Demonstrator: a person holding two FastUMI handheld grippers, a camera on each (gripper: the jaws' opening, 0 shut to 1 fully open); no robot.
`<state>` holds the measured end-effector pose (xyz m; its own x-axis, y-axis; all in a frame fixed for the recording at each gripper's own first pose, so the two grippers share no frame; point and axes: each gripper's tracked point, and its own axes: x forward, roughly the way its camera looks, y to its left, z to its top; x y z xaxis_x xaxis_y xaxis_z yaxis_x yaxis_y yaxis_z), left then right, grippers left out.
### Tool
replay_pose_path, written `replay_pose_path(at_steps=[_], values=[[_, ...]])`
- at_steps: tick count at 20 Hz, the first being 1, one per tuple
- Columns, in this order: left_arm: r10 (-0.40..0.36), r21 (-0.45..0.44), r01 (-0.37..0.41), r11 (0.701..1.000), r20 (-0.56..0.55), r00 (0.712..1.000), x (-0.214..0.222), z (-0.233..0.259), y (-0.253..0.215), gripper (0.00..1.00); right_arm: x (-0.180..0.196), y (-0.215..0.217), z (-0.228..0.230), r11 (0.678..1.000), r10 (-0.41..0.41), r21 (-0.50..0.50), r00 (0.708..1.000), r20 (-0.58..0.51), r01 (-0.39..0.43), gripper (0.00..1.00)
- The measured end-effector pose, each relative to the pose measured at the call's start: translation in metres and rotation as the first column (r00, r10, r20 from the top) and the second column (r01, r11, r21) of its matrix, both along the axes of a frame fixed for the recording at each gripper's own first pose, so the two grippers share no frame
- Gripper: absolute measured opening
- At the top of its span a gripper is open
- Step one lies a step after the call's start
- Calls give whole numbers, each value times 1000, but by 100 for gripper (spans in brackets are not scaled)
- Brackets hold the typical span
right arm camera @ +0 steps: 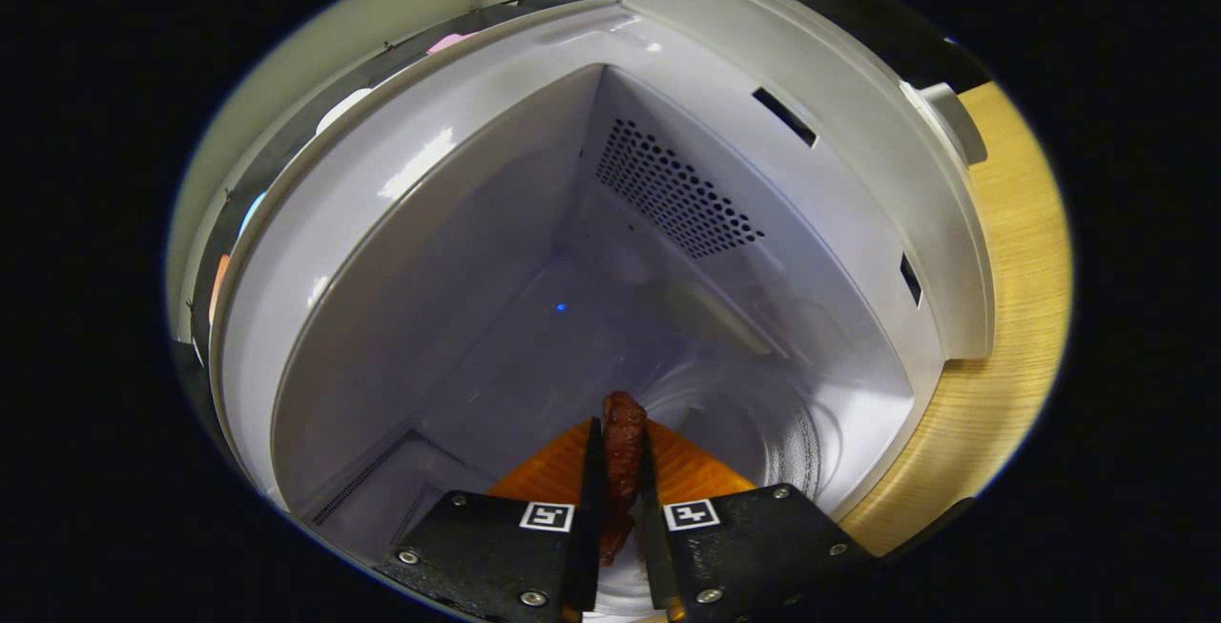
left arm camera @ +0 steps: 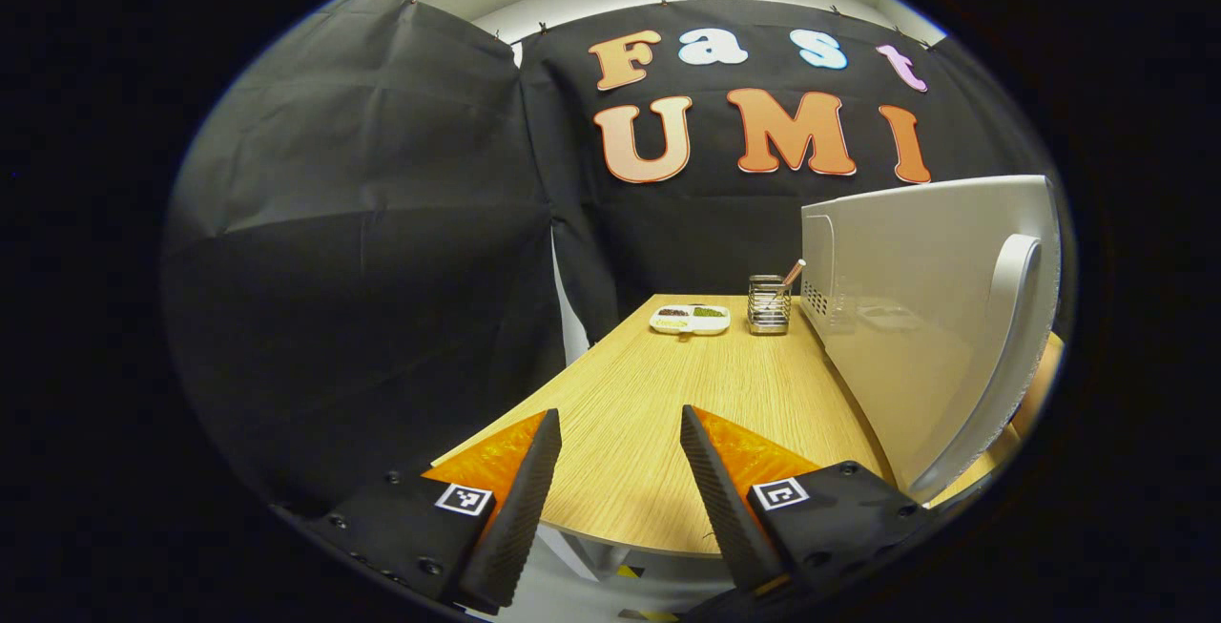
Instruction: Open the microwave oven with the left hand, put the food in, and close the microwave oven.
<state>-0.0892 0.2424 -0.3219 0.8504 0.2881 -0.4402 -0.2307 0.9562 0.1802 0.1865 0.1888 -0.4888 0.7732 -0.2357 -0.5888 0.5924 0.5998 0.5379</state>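
Right gripper [right arm camera: 618, 456] clamps food [right arm camera: 623, 451] inside microwave [right arm camera: 668, 222] | left gripper [left arm camera: 618, 432] spread, empty, beside open door [left arm camera: 916, 318] over table [left arm camera: 658, 413]

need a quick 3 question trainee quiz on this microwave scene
1. True or false: the white microwave oven has its door shut.
2. What does the right hand-held gripper hold? A) metal spoon B) dark red-brown piece of food C) nothing
3. Fill in: the left hand-held gripper hovers over the light wooden table with its jaws ____.

Key: 1 false; 2 B; 3 open.
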Motion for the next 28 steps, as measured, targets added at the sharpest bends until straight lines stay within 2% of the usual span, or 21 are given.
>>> replay_pose_path(at_steps=[2, 3, 6, 7, 8, 9, 15, 17, 20, 22, 24, 25, 26, 28], values=[[4, -5, -4, 1000, 0, 1000, -1, 1, 0, 76, -4, 0, -1, 996, 56, -73, 998, -38, -59, 29], [3, -5, -3, 1000, 1, 1000, -2, 1, -1, 75, -8, -1, -4, 993, 69, -94, 995, -73, -76, 41], [-5, 0, 5, 1000, 7, 1000, -3, 5, -4, 76, -21, -6, -16, 976, 124, -152, 970, -210, -158, 52], [-7, -1, 7, 1000, 9, 1000, -5, 5, -4, 76, -23, -6, -16, 965, 153, -168, 955, -254, -199, 60], [-7, -5, 7, 1000, 7, 1000, -4, 5, -5, 75, -26, -6, -16, 951, 183, -191, 940, -288, -243, 64], [-7, -5, 7, 1000, 5, 1000, -5, 4, -7, 84, -27, -7, -13, 936, 202, -217, 930, -308, -276, 72], [-26, 2, 26, 1000, 19, 999, -8, 12, -18, 84, -39, -21, 0, 856, 242, -330, 874, -422, -397, 91], [-26, 8, 26, 1000, 25, 999, -11, 16, -18, 84, -39, -27, 9, 838, 253, -352, 868, -428, -418, 93], [-36, 0, 36, 999, 28, 999, -10, 18, -24, 84, -48, -29, 19, 833, 282, -331, 854, -437, -444, 93], [-55, -12, 56, 998, 34, 998, -5, 19, -34, 84, -54, -26, 31, 811, 319, -336, 844, -431, -478, 93], [-90, -25, 91, 996, 40, 995, 0, 20, -48, 84, -62, -23, 47, 781, 359, -357, 837, -414, -512, 93], [-112, -30, 113, 993, 40, 993, 3, 20, -56, 88, -67, -21, 54, 769, 384, -360, 832, -401, -529, 93], [-135, -37, 136, 990, 47, 990, 8, 22, -65, 84, -72, -18, 62, 761, 405, -359, 827, -389, -541, 93], [-175, -66, 178, 982, 61, 983, 14, 24, -82, 84, -83, -16, 78, 749, 447, -351, 819, -359, -562, 93]])
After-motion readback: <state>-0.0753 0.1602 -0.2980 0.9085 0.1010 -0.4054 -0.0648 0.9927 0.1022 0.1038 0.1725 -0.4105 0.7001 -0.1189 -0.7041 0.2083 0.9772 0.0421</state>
